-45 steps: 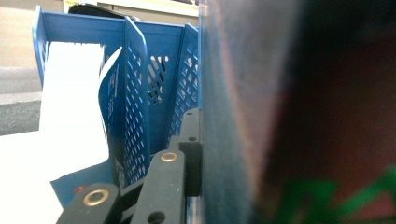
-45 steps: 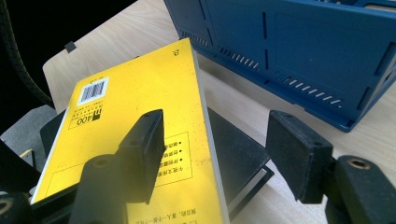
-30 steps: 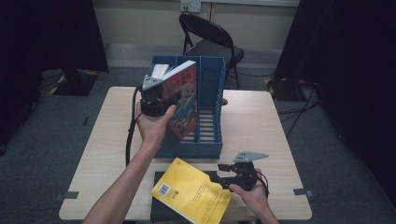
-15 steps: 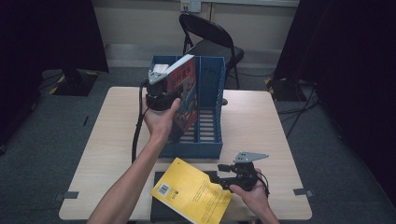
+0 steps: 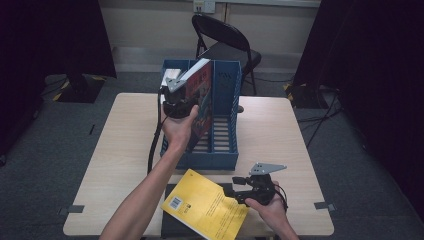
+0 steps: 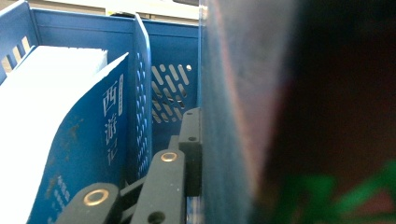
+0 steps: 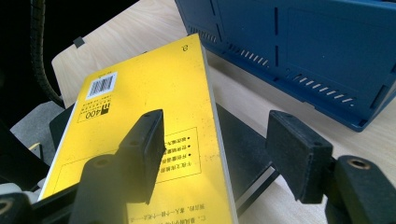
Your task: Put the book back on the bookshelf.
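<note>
Yellow book [image 7: 154,135] beneath open right hand-held gripper [image 7: 215,154]; left hand-held gripper [image 5: 176,97] clamps red book [image 5: 202,100] in rack [image 5: 227,150].

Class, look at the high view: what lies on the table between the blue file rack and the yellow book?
Only bare table: the high view shows a light wooden strip between the blue file rack and the yellow book.

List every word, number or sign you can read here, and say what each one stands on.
"西游记", running down the cover of the blue book that stands in the blue file rack.
"400", below the barcode on the yellow book.
Barcode digits and the boxed lines of print on the yellow book: too small to read.
Cover of the red book gripped by the left gripper: print blurred, unreadable.
</note>
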`<state>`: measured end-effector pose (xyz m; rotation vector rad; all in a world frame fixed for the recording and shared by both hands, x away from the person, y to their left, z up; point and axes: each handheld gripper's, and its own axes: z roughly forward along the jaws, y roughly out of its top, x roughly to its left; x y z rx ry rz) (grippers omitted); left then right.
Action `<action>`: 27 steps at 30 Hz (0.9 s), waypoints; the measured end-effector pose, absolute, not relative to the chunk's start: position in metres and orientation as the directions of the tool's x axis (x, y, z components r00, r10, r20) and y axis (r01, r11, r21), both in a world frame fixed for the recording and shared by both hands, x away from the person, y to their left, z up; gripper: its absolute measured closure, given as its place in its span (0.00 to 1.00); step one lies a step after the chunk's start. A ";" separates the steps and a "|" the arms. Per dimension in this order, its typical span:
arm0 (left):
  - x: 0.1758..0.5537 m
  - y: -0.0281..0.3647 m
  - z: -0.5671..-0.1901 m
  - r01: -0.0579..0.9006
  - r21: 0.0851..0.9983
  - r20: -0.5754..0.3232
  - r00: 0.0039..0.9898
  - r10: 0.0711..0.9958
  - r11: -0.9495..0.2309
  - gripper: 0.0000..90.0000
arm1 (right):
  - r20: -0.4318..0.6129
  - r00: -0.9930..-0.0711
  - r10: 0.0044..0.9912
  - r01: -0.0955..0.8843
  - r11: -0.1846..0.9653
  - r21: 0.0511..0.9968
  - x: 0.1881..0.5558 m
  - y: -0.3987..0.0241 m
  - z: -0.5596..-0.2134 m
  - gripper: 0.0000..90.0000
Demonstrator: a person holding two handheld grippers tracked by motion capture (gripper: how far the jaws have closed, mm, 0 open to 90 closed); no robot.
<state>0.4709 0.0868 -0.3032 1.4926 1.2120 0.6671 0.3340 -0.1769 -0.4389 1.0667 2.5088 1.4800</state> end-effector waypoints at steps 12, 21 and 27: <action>0.486 0.078 -0.319 0.345 0.937 -0.176 0.324 0.930 0.057 0.83 | 0.297 -0.763 0.574 0.537 0.306 0.786 0.334 -0.180 -0.439 0.41; 0.478 0.078 -0.340 0.344 0.939 -0.148 0.348 0.926 0.021 0.83 | 0.297 -0.763 0.574 0.538 0.310 0.784 0.333 -0.180 -0.440 0.41; 0.473 0.079 -0.350 0.343 0.939 -0.144 0.369 0.918 0.010 0.83 | 0.295 -0.766 0.571 0.537 0.317 0.781 0.334 -0.178 -0.441 0.41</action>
